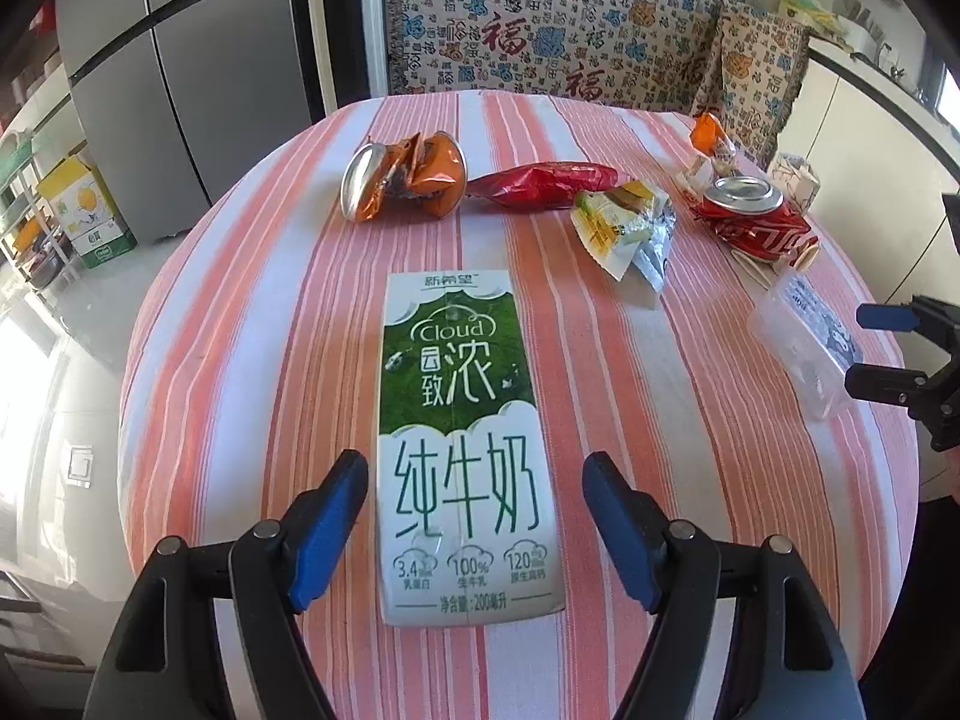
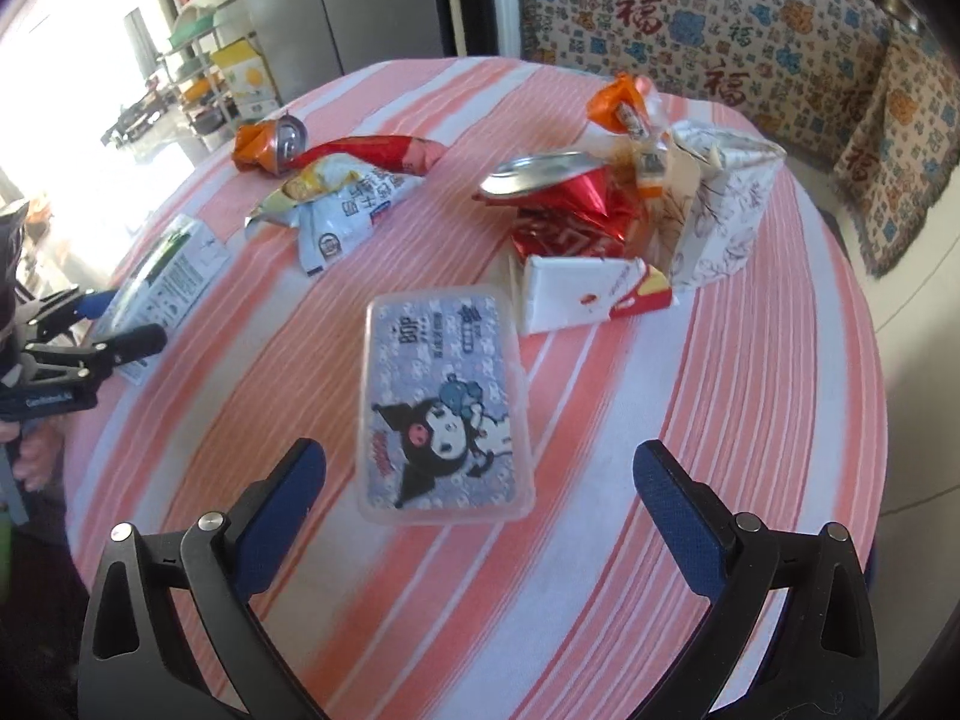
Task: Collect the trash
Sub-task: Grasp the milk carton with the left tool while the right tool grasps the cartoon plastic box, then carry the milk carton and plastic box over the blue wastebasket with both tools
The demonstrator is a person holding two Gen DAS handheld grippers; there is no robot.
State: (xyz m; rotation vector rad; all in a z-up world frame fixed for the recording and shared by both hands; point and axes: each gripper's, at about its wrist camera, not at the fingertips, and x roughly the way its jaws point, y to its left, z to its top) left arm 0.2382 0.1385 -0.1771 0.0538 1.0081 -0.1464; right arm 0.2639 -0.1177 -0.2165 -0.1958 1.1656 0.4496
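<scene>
Early in the collecting, by the look of it: every piece of rubbish lying loose on the round table under its pink-and-white striped cloth (image 1: pixel 228 276), nothing lifted yet

Left gripper (image 1: pixel 474 525) spread wide, blue pads either side of the flat green-and-white milk carton (image 1: pixel 459 420), neither pad touching it. Carton lying face up just ahead of the fingers, long axis running straight away from the gripper, printed top toward the far side of the table, base end nearest and between the pads. Next move, as a guess: lower onto the near end and close across the short width, already square to the pads

Right gripper (image 2: pixel 480 489) likewise wide open and holding nothing, poised over the near end of the clear rectangular plastic box with the cartoon label (image 2: pixel 444 402). Box lying flat, long axis pointing away from the gripper with a slight lean to the left, cartoon figure at the near end. Needs a descent and a squeeze across the narrow sides; slippery walls a likely risk

Further off: crushed orange can (image 1: pixel 408 183), red foil wrapper (image 1: pixel 540 183), crushed red can (image 2: pixel 564 204), white patterned paper carton (image 2: pixel 720 210), well apart from both grippers
</scene>
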